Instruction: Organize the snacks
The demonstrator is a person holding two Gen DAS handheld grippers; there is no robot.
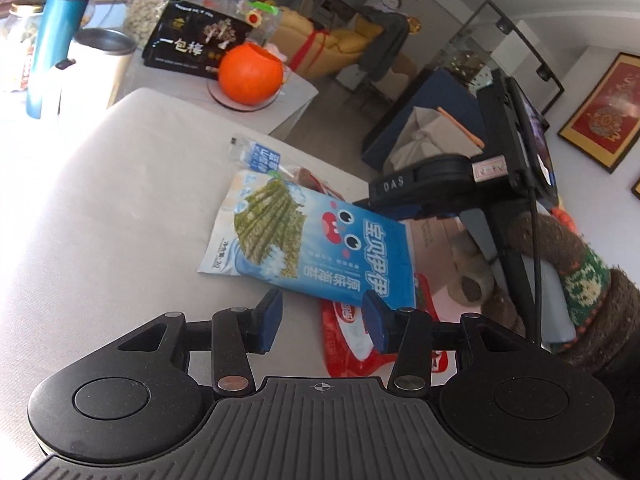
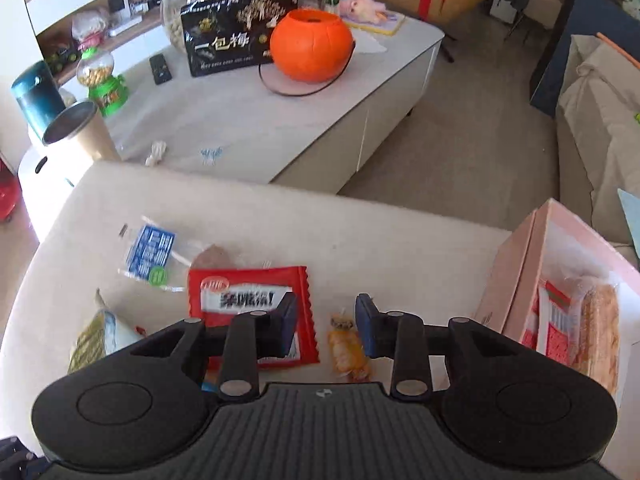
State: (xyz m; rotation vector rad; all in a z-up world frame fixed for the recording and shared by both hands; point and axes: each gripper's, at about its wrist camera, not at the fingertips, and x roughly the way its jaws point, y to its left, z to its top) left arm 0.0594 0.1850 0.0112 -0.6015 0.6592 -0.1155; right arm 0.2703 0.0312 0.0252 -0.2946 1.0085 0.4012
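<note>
A blue seaweed packet lies tilted on a beige cushion, on top of a red packet. My left gripper stands open at its near edge; the right fingertip overlaps the packet's corner and the pads press on nothing. In the right wrist view my right gripper hangs open above a small yellow snack, beside the red packet. A clear-and-blue wrapper lies further left. The seaweed packet shows at the lower left. A pink box at the right holds several packs.
Beyond the cushion stands a low white table with an orange pumpkin bucket, a black box, a glass jar and a teal bottle. A knitted sleeve and the right device's black body fill the right side.
</note>
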